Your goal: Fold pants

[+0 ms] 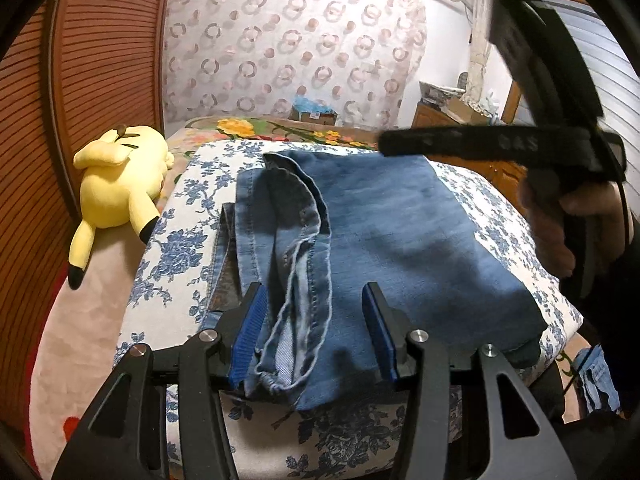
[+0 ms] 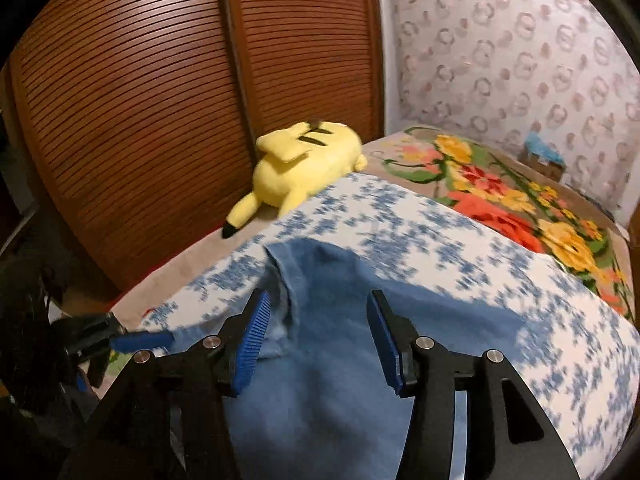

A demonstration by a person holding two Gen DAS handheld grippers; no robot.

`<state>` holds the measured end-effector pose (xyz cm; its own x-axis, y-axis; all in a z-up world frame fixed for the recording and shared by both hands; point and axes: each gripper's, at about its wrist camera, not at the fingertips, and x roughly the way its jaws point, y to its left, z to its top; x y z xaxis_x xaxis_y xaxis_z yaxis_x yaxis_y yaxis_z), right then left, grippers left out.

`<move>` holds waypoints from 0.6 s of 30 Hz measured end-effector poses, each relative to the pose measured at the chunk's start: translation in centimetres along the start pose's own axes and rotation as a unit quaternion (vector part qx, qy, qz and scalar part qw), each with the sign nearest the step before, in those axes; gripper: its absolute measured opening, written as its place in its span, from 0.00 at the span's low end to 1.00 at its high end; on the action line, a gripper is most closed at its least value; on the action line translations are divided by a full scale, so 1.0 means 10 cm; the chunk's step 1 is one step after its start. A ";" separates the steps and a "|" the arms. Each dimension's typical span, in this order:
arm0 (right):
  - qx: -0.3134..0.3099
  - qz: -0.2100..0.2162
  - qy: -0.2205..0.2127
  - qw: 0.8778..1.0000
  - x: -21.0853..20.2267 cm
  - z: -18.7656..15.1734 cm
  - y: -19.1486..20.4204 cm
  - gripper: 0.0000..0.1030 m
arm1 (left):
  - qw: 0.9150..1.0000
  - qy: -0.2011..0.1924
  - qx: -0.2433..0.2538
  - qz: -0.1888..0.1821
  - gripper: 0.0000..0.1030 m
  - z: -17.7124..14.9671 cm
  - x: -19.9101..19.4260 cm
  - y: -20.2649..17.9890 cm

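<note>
Blue jeans (image 1: 400,232) lie folded flat on a white quilt with blue flowers (image 1: 172,248). A raised ridge of denim, a seamed leg edge (image 1: 300,280), runs toward me between the fingers of my left gripper (image 1: 316,320). That gripper is open; the ridge rests against the left pad and stays clear of the right one. My right gripper (image 2: 316,332) hovers open over the jeans (image 2: 328,380) with nothing clamped, and the view is blurred. A hand (image 1: 560,220) carries it at the right of the left wrist view. A blue pad of the left gripper (image 2: 140,339) shows at the lower left.
A yellow plush toy (image 1: 120,188) lies left of the quilt beside a slatted wooden door (image 1: 100,60). A bright flowered blanket (image 2: 520,208) covers the bed beyond. A patterned curtain (image 1: 288,48) hangs behind. More denim (image 1: 600,380) hangs off the right edge.
</note>
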<state>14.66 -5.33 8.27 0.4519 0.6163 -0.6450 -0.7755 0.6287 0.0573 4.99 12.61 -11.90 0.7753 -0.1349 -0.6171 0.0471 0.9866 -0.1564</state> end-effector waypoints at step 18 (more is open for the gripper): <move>0.069 -0.065 0.018 0.995 -0.27 -0.87 -0.40 0.51 | 0.998 0.016 -0.037 0.043 0.05 -0.08 0.14 0.41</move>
<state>12.66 -13.65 3.15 0.5272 0.5092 -0.6803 -0.6416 0.7634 0.0741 5.69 16.36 -14.02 0.7535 -0.0535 -0.6553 -0.0672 0.9852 -0.1578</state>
